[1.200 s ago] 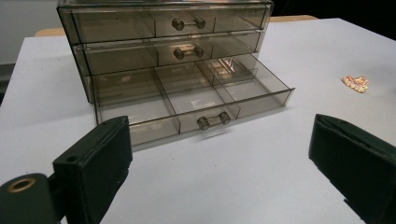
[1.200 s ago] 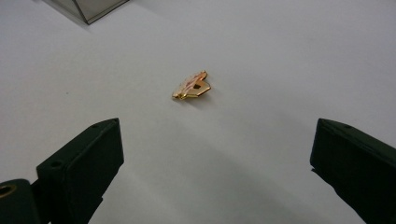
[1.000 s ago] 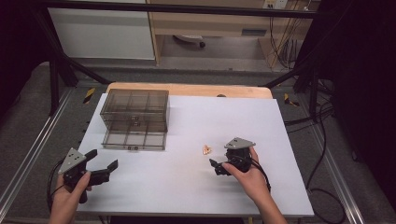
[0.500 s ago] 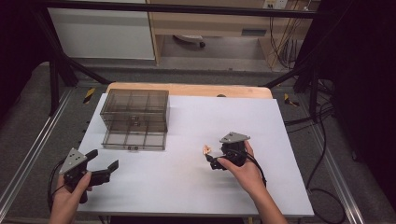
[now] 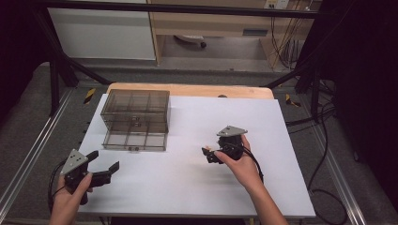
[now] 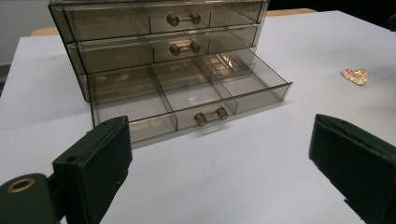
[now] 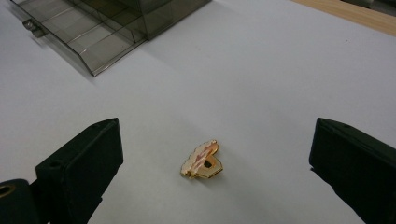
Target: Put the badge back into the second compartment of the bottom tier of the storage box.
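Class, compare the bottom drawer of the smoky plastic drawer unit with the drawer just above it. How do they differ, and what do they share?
The bottom drawer is pulled out over the table; the middle drawer sits pushed in. The bottom drawer's open top shows its divided compartments from above; the middle drawer's inside is seen only through its front. The bottom drawer's handle lies nearest the left hand-held gripper; the middle drawer's handle sits farther back. Both are smoky, see-through, with a small bar handle.

No readable text, labels, numbers or signs anywhere.

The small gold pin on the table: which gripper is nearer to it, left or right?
Right. The right gripper has its open jaws on either side of the gold pin. The left gripper hovers far off, near the table's front left edge.
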A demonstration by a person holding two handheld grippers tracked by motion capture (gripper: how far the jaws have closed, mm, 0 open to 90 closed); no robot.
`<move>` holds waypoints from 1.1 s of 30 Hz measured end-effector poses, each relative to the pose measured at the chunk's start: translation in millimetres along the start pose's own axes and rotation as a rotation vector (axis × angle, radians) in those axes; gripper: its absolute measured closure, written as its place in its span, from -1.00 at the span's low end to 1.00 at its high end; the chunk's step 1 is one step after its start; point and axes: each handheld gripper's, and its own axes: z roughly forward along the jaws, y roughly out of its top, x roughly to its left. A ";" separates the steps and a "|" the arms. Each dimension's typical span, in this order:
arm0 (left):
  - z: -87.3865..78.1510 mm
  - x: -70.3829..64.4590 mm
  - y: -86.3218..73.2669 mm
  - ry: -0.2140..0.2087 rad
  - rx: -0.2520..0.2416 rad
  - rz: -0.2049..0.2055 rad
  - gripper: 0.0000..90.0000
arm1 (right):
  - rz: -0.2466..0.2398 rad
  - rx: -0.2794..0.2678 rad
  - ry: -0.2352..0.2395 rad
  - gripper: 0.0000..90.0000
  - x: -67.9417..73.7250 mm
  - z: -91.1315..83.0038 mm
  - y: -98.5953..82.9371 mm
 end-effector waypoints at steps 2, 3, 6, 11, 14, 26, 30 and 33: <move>0.2 0.0 0.0 0.000 -0.001 0.000 -0.88 | 0.010 -0.014 -0.007 -0.92 -0.8 4.4 2.7; 0.1 0.1 0.1 0.001 -0.001 -0.002 -0.88 | 0.019 -0.020 -0.010 -0.91 -1.0 6.5 3.3; -0.6 0.8 0.0 0.003 -0.002 -0.005 -0.88 | 0.037 -0.024 -0.010 -0.89 -2.1 14.1 5.0; -0.6 1.1 -0.4 0.008 0.003 -0.003 -0.89 | 0.050 -0.034 -0.043 -0.87 -3.6 20.8 4.6; -0.9 1.1 -0.4 0.008 0.004 -0.003 -0.89 | 0.051 -0.034 -0.049 -0.86 -3.5 22.6 1.9; 0.1 0.1 0.0 0.002 0.004 -0.004 -0.89 | 0.104 0.021 -0.081 -0.82 -9.2 26.1 -9.0; 0.1 -0.1 0.0 -0.001 0.005 -0.004 -0.89 | 0.109 0.036 -0.079 -0.81 -7.8 28.8 -10.3; 0.1 -0.6 0.2 -0.003 0.004 -0.003 -0.89 | 0.101 0.068 -0.078 -0.76 -3.1 33.5 -11.8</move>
